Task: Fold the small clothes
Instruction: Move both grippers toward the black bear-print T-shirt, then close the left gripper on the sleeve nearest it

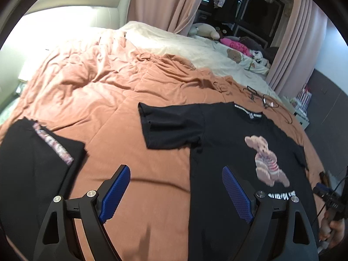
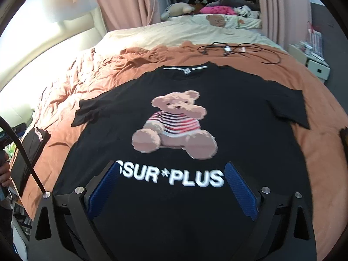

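We see a black shirt [image 2: 228, 113] lying flat and face up on the bed [image 2: 87, 82], spread over the orange cover, with both sleeves out and the collar at 12 o'clock. The bear print [image 2: 174, 124] sits in the middle of the shirt, and white letters run below it.

Our right gripper [image 2: 171, 187] hovers over the lower part of the shirt, its blue fingers [image 2: 241, 193] set wide and holding nothing. Our left gripper [image 1: 176, 192] is also wide and empty. It hangs over the left edge of the shirt, with one finger above the orange cover and the other above the black cloth.

At 9 o'clock from the shirt, a folded black garment [image 1: 32, 163] lies apart from it. At 1 o'clock, beyond the collar, a black cable [image 2: 235, 49] lies on the cover.
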`<state>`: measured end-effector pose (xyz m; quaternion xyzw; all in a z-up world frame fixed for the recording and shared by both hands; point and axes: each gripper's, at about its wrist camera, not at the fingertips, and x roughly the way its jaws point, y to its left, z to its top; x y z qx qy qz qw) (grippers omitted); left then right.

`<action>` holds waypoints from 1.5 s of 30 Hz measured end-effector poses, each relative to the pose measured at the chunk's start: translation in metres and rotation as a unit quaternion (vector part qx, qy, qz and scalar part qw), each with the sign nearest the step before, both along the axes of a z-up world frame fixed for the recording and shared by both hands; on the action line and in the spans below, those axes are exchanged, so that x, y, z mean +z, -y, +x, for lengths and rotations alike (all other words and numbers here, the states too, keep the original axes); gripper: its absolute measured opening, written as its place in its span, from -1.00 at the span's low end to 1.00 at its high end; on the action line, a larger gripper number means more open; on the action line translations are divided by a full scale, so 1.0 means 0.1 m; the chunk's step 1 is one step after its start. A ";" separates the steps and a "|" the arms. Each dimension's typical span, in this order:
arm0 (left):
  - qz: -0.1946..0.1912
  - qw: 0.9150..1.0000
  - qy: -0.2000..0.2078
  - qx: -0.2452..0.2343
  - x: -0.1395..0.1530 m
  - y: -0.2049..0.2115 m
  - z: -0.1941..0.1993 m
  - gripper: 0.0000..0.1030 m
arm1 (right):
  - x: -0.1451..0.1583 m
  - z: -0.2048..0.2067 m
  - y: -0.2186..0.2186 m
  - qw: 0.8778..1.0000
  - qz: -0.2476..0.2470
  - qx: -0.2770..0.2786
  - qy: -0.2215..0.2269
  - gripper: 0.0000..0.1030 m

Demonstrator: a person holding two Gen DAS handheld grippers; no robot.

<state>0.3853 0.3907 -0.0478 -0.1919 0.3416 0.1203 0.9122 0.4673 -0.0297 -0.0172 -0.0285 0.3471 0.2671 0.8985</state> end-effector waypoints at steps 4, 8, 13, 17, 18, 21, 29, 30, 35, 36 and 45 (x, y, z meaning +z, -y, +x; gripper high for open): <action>-0.021 1.000 -0.007 0.004 -0.10 -0.22 0.25 0.70 | -0.09 0.27 -0.21 1.000 0.015 0.008 -0.026 0.49; -0.041 0.999 -0.020 0.005 -0.22 -0.45 0.55 0.70 | -0.19 0.52 -0.42 0.998 0.026 0.011 -0.053 0.36; -0.059 0.998 -0.031 0.006 -0.41 -0.70 0.88 0.70 | -0.26 0.75 -0.74 0.998 0.021 0.024 -0.059 0.05; -0.081 0.996 -0.035 0.005 -0.60 -0.90 1.08 0.70 | -0.33 0.93 -1.02 0.998 0.014 0.035 -0.059 -0.09; -0.082 0.996 -0.039 0.009 -0.64 -0.94 1.12 0.70 | -0.36 0.97 -1.08 0.997 0.013 0.037 -0.060 -0.14; -0.099 0.994 -0.042 0.009 -0.77 -1.06 1.24 0.70 | -0.42 1.09 -1.27 0.997 0.010 0.046 -0.068 -0.24; -0.121 0.991 -0.062 0.001 -1.04 -1.24 1.59 0.70 | -0.58 1.42 -1.75 0.994 0.009 0.053 -0.092 -0.57; -0.123 0.990 -0.067 0.001 -1.07 -1.25 1.63 0.70 | -0.60 1.46 -1.79 0.994 0.009 0.054 -0.094 -0.60; -0.135 0.987 -0.081 0.015 -1.27 -1.33 1.75 0.64 | -0.69 1.58 -1.95 0.993 0.010 0.055 -0.106 -0.66; -0.136 0.988 -0.077 0.015 -1.28 -1.32 1.75 0.64 | -0.72 1.61 -2.01 0.992 0.010 0.055 -0.109 -0.66; -0.188 0.980 -0.065 -0.021 -1.29 -1.21 1.88 -0.52 | -0.86 1.82 -2.38 0.989 0.026 0.059 -0.135 -0.77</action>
